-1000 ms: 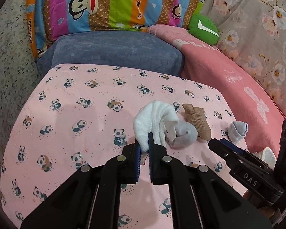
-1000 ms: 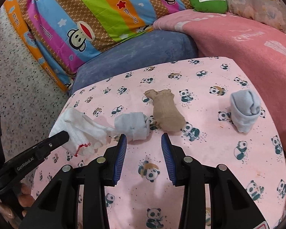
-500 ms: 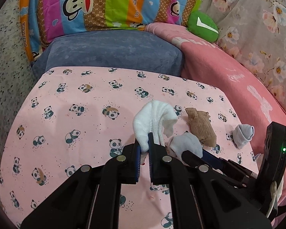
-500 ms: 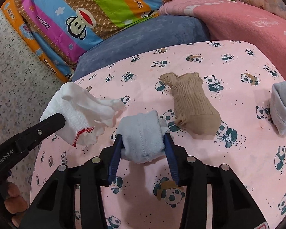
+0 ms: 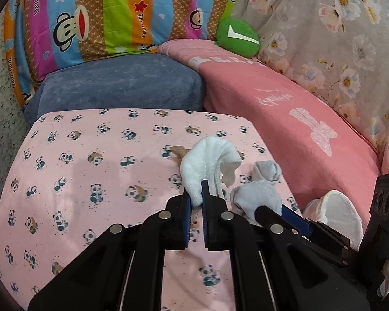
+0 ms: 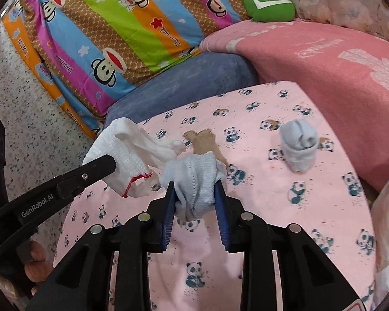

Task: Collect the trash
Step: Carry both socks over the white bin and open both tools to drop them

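My left gripper (image 5: 195, 202) is shut on a white sock (image 5: 207, 160) and holds it above the pink panda sheet (image 5: 77, 171); the sock also shows in the right wrist view (image 6: 127, 153). My right gripper (image 6: 194, 194) is shut on a rolled light-blue sock (image 6: 194, 178), lifted off the sheet; it also shows in the left wrist view (image 5: 256, 197). A tan sock (image 6: 206, 143) lies on the sheet behind them, partly hidden. A second rolled grey-blue sock (image 6: 299, 147) stands on the sheet to the right, also in the left wrist view (image 5: 268, 171).
A blue cushion (image 5: 122, 85) and a striped monkey-print pillow (image 5: 111, 13) sit behind the sheet. A pink blanket (image 5: 285, 108) with a green plush (image 5: 237, 37) lies to the right. A white bag (image 5: 332, 212) sits at the right edge. Speckled floor (image 6: 26, 119) is on the left.
My right gripper closed on the light-blue sock and lifted it off the sheet. My left gripper kept hold of the white sock and moved right and higher.
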### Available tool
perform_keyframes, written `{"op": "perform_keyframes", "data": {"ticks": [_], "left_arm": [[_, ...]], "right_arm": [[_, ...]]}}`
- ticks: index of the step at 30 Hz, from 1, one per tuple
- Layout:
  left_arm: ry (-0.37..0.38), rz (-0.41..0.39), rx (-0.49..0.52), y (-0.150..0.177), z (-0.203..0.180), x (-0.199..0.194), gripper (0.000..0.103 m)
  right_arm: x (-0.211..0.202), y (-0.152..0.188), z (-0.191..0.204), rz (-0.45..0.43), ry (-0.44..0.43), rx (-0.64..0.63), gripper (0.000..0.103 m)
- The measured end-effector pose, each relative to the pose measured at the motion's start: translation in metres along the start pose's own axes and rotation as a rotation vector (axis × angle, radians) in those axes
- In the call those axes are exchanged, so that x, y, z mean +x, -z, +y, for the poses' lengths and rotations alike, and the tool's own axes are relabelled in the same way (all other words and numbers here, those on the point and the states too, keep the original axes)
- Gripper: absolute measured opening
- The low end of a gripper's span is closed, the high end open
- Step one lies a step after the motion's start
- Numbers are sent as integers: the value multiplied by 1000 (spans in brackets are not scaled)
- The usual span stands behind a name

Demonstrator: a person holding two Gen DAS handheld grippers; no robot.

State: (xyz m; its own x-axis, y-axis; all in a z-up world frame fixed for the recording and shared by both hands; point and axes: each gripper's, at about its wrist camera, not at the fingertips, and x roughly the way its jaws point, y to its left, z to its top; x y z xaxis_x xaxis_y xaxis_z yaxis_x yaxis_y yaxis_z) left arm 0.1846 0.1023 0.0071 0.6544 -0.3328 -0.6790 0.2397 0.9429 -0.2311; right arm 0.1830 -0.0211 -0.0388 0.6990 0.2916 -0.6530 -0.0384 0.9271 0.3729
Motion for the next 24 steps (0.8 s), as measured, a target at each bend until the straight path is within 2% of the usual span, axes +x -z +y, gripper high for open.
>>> {"op": "perform_keyframes", "data": {"ticks": [5, 10, 15, 24], "left_arm": [[51, -9, 60, 3, -52, -11, 7], [96, -8, 122, 10, -100, -16, 7], [142, 3, 185, 18, -144, -16, 7], [199, 40, 278, 37, -209, -11, 7]], "right_arm": [[-65, -3, -36, -84, 39, 35, 29], [-111, 0, -66, -142, 81, 64, 30], [-166, 8, -112, -204, 144, 118, 30], [-220, 23, -173, -258, 214, 194, 30]]}}
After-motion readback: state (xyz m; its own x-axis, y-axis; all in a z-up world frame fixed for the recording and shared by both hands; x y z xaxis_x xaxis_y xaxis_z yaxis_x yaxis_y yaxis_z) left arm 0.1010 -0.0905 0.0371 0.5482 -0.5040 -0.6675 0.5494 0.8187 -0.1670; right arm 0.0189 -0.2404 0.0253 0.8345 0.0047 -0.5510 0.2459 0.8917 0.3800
